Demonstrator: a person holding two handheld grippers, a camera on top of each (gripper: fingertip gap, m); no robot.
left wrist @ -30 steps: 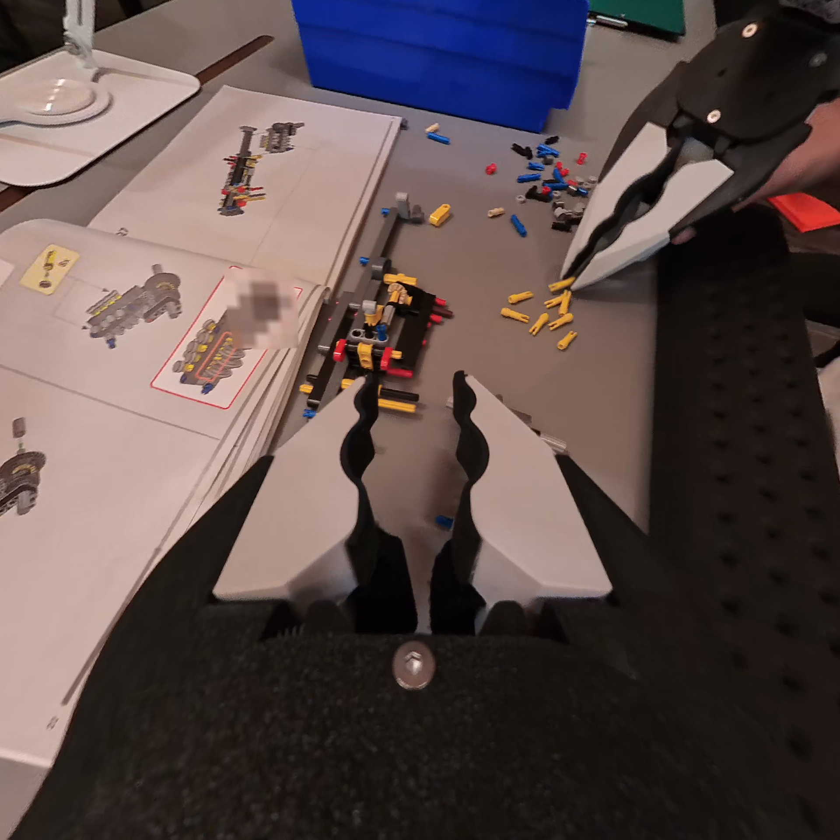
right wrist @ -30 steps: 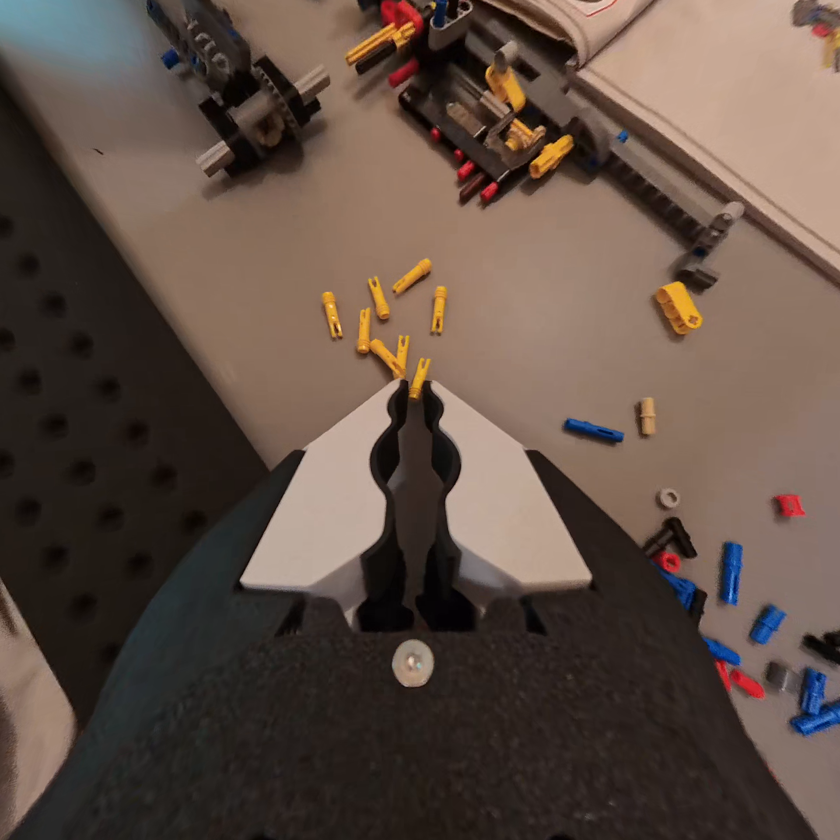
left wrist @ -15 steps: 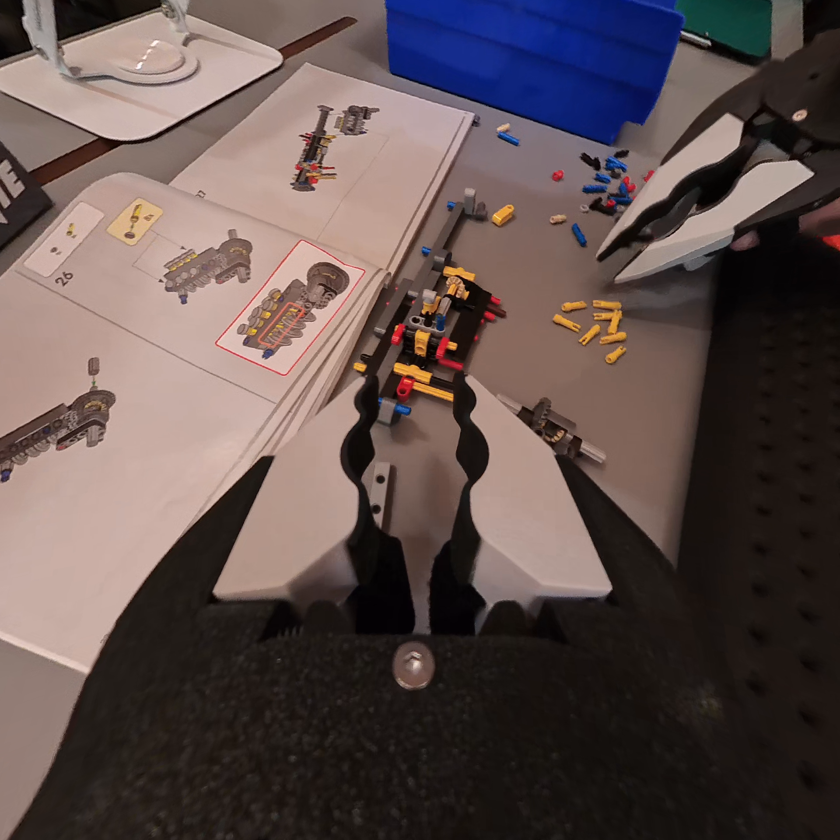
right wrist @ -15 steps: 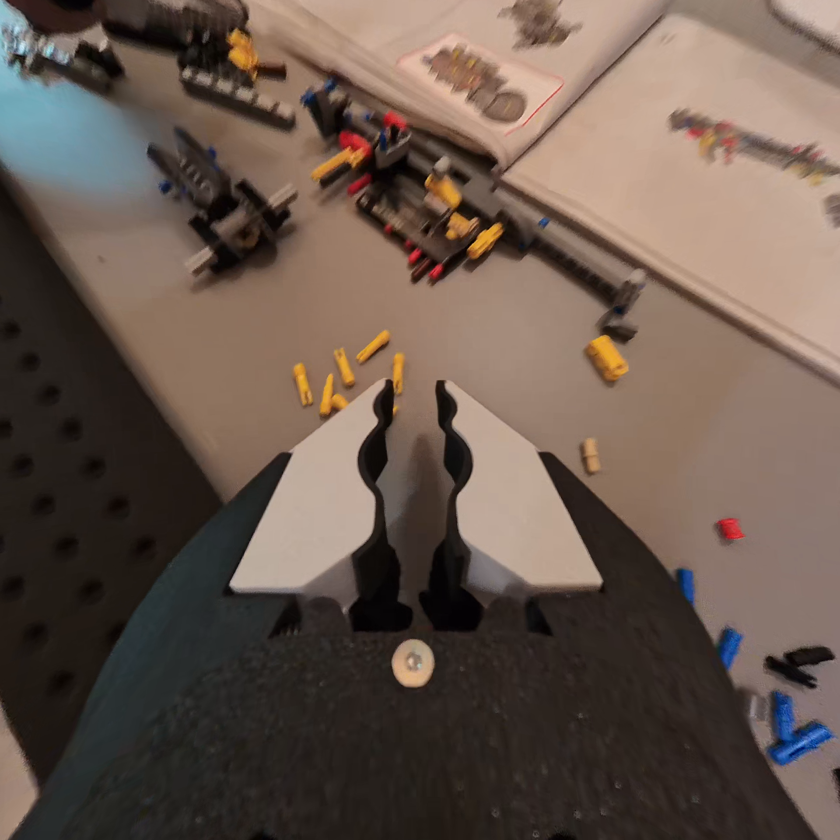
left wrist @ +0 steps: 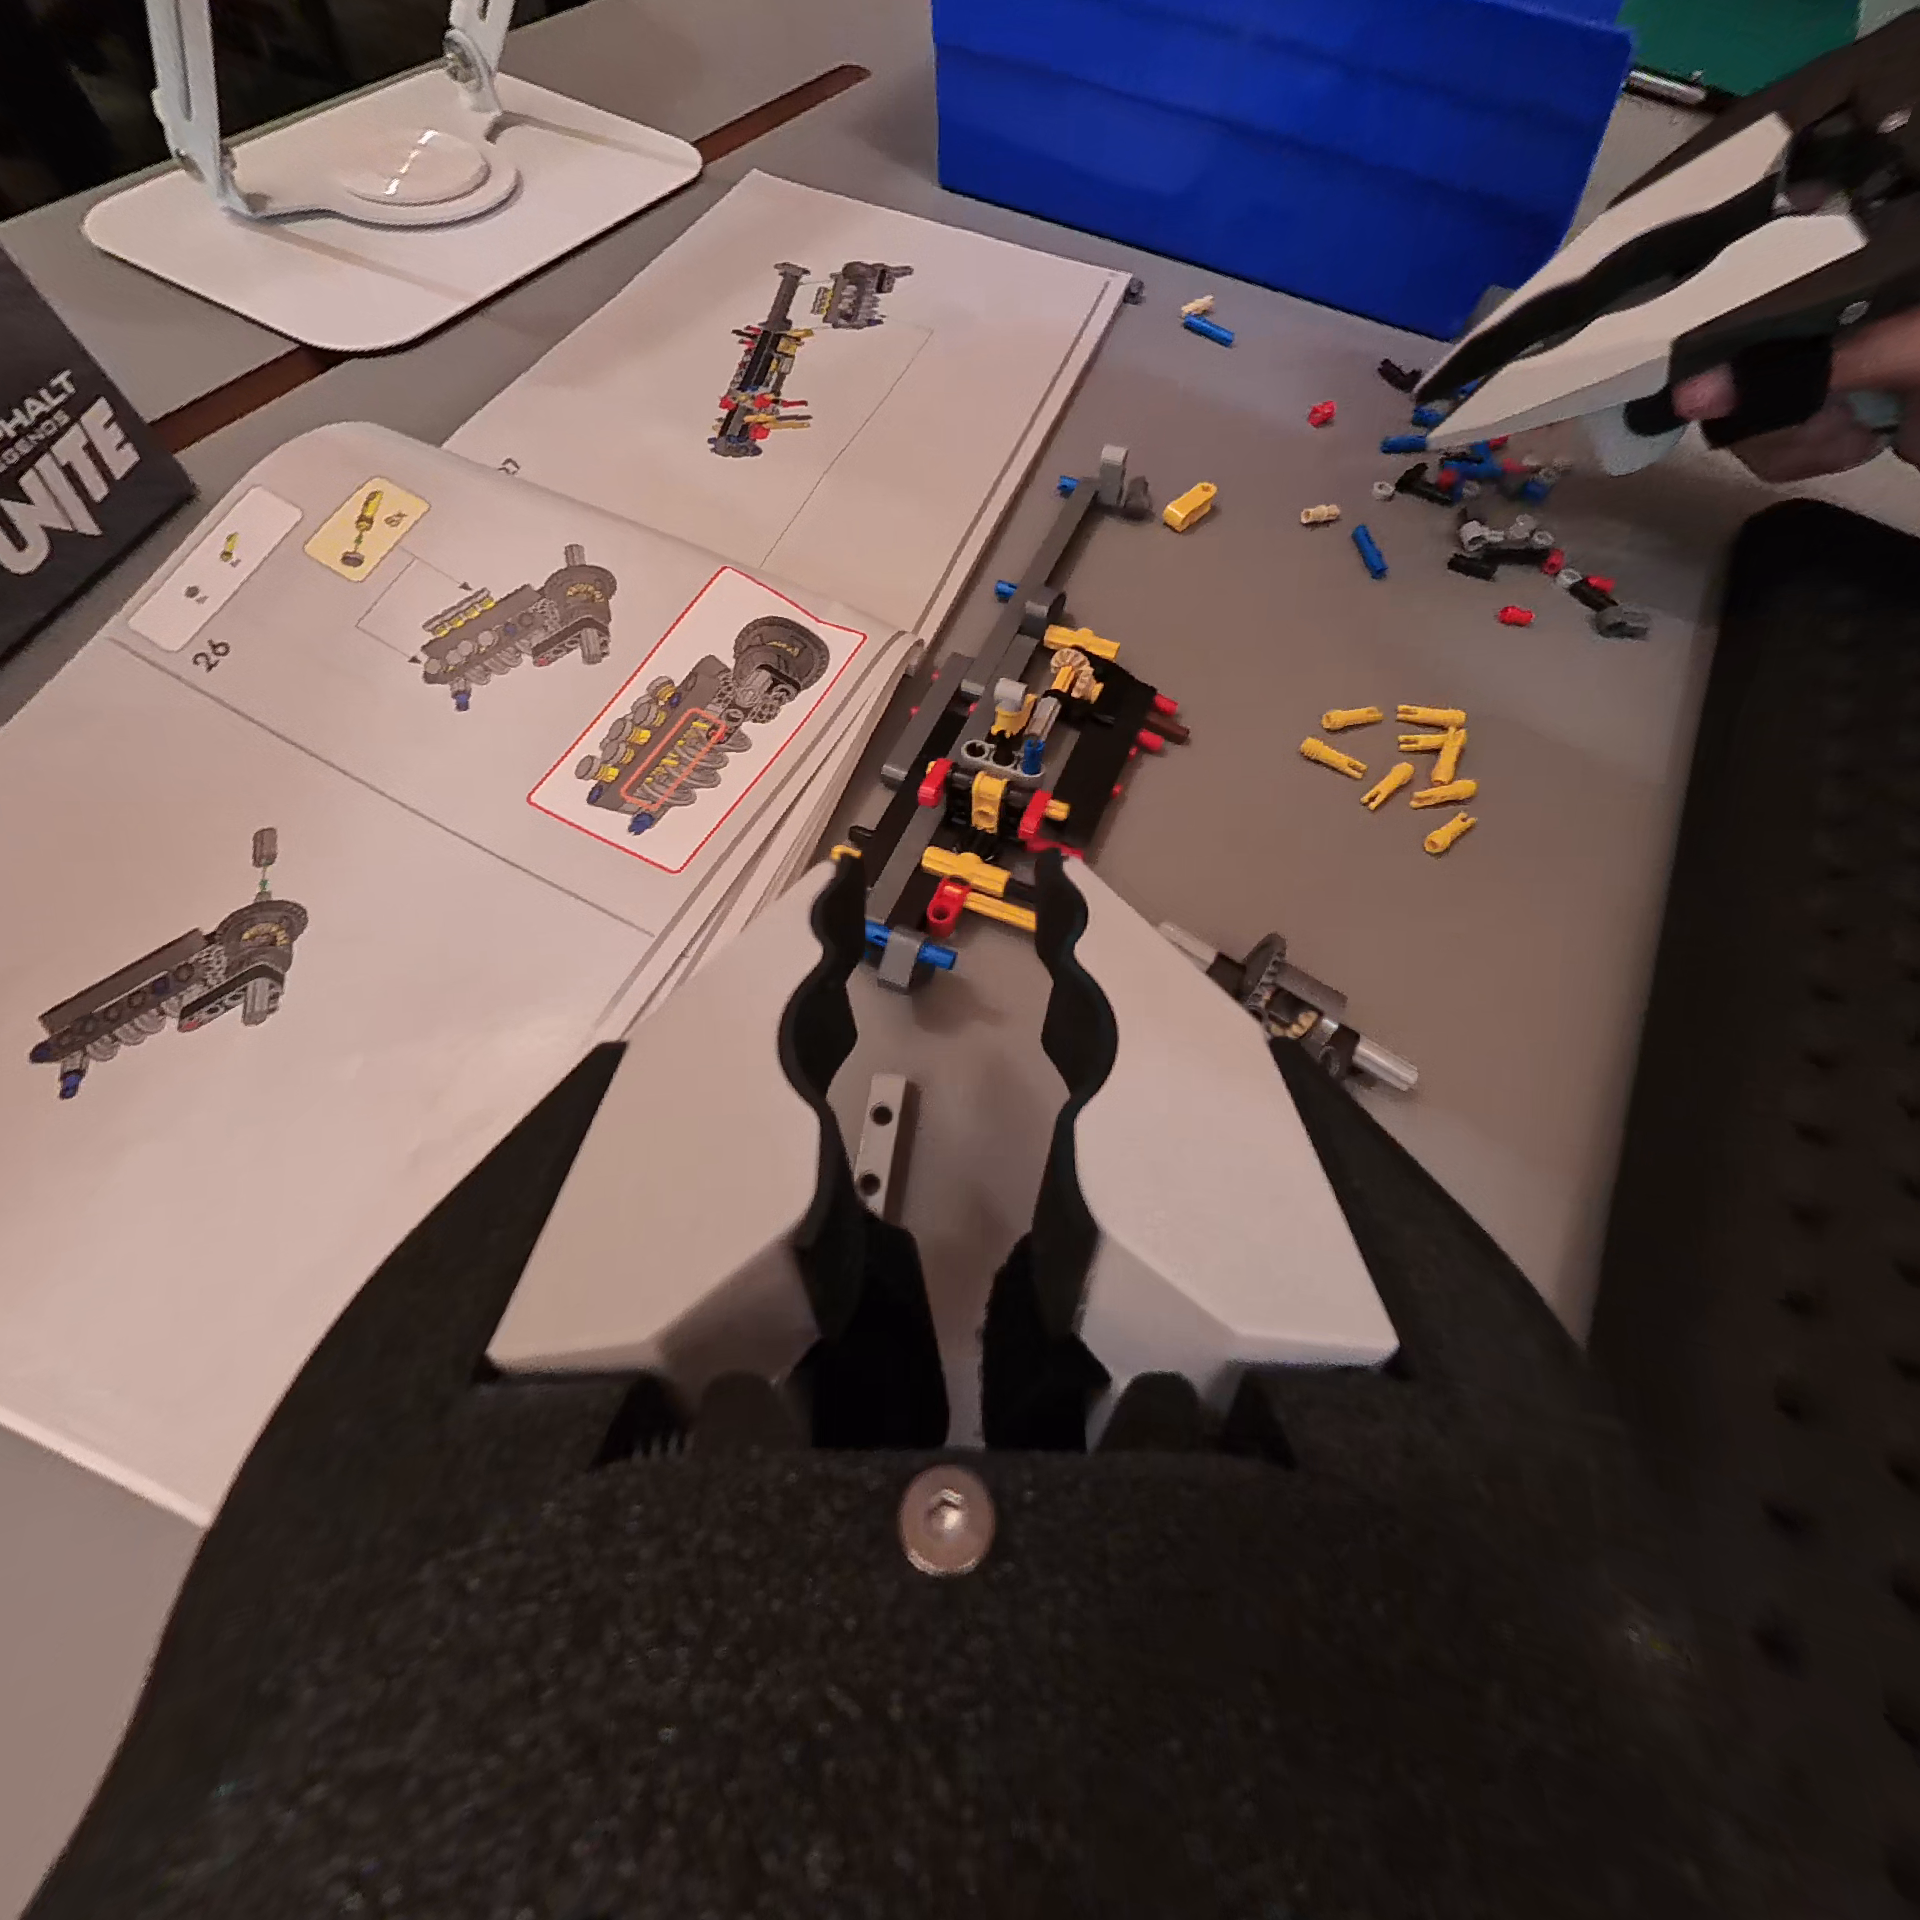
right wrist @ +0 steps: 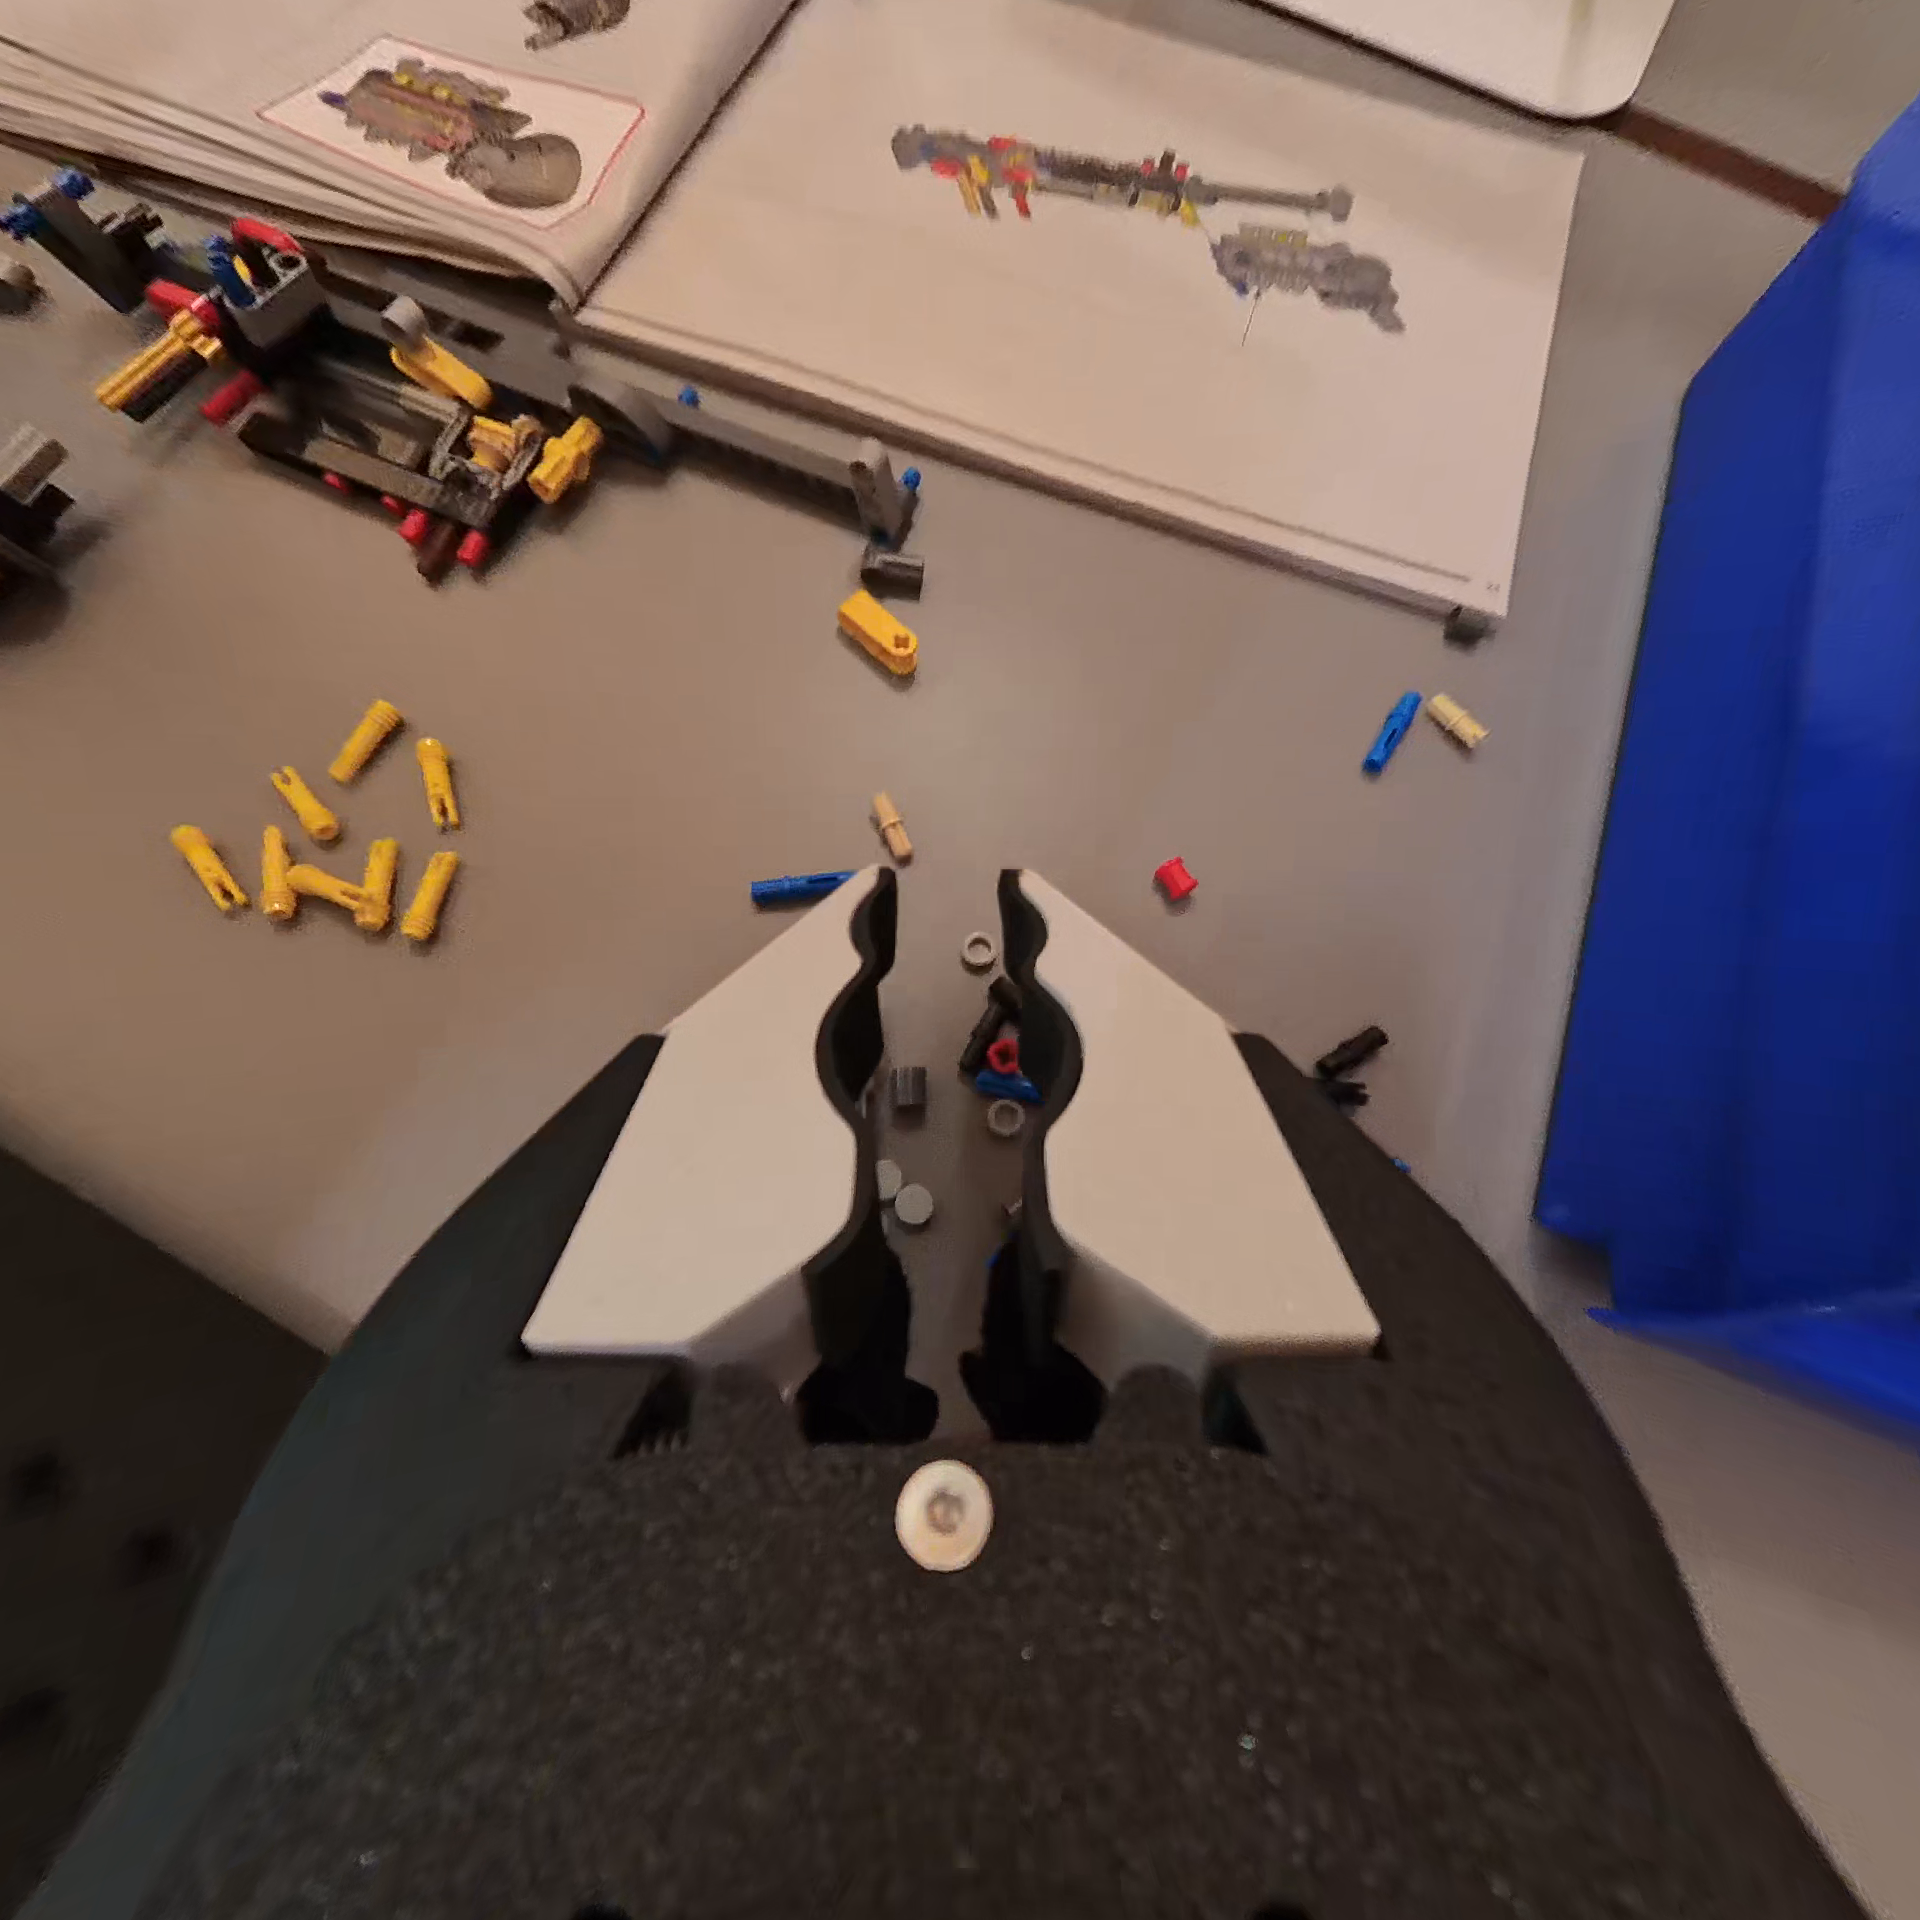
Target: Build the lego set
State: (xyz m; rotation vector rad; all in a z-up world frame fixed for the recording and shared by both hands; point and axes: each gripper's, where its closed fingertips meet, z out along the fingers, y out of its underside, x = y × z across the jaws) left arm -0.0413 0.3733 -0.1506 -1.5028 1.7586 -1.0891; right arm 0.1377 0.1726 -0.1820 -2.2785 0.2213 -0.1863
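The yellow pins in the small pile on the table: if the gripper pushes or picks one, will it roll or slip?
The yellow pins look round and short, so a push would probably roll or scatter them. Several touch or overlap, so a neighbour may move too. They are thin beside the open right gripper, so one could slip out.

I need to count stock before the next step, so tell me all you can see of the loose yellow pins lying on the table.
The yellow pins are a small cluster of about eight short plastic connector pegs, each with a slit end. They lie flat on the bare grey table, pointing different ways; a few near the middle touch or cross, the rest lie apart. They sit between the half-built chassis and the black perforated mat. Neither gripper touches them.
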